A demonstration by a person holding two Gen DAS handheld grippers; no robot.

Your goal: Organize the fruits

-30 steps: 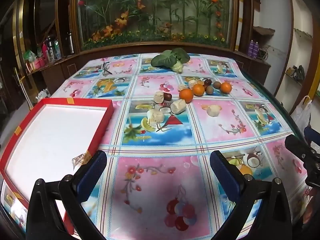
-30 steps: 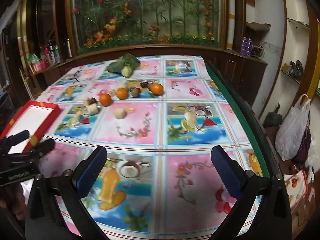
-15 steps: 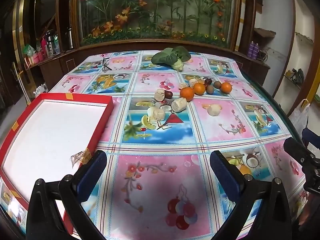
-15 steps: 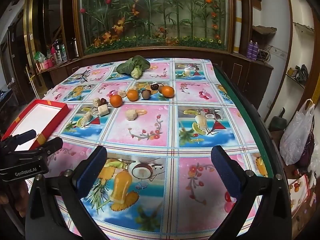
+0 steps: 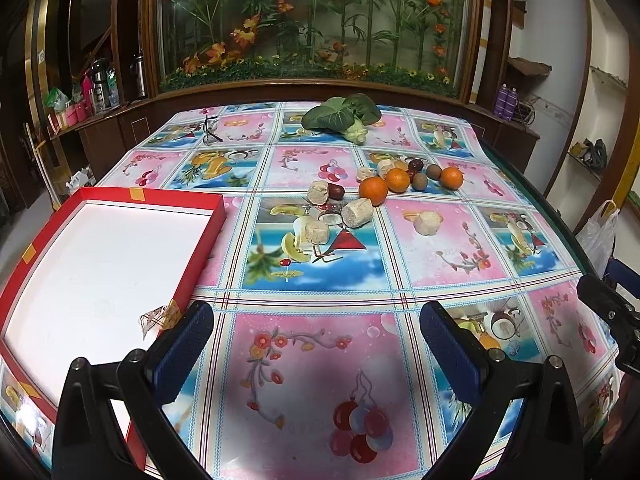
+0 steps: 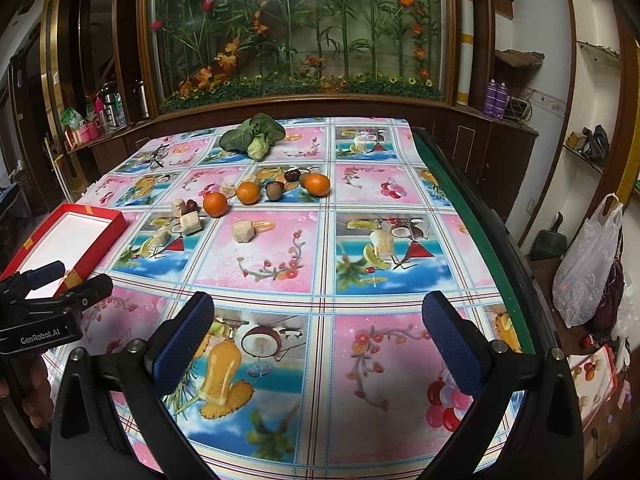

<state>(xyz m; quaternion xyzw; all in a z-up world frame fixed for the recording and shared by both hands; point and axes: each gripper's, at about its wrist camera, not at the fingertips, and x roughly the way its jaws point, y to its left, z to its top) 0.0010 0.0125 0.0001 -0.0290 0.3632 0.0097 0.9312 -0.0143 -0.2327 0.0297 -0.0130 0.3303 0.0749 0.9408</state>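
From my left wrist camera, my left gripper (image 5: 316, 340) hangs over the near part of the table, its blue-padded fingers (image 5: 182, 354) spread wide with nothing between them but the printed tablecloth (image 5: 304, 368). To the left lies the red box (image 5: 208, 236) with its white floor bare, its near corner just beside my left finger. The fruits sit well beyond my fingertips, in the middle of the table: three oranges (image 5: 373, 191) in a loose row, small dark and brown fruits (image 5: 419, 181) among them, and several pale beige chunks (image 5: 357, 212) scattered nearer to me. Farther back rests a leafy green vegetable (image 5: 344, 118), and a pair of glasses (image 5: 211, 131) lies towards the far left. At the right edge the black tip of my right gripper (image 5: 612, 312) pokes into view.

From my right wrist camera, my right gripper (image 6: 318, 334) is likewise gaping, its fingers (image 6: 450, 346) far apart and empty above the tablecloth (image 6: 384, 360) near the table's right side. The oranges (image 6: 215, 204) and the pale chunks (image 6: 244, 231) lie ahead and to the left, all apart from me, with the leafy vegetable (image 6: 252, 136) behind them. The red box (image 6: 106, 232) shows at the far left, and my left gripper (image 6: 60, 284) reaches in over its near corner, its tips parted. A white plastic bag (image 6: 588, 264) hangs off to the right, beyond the table edge.
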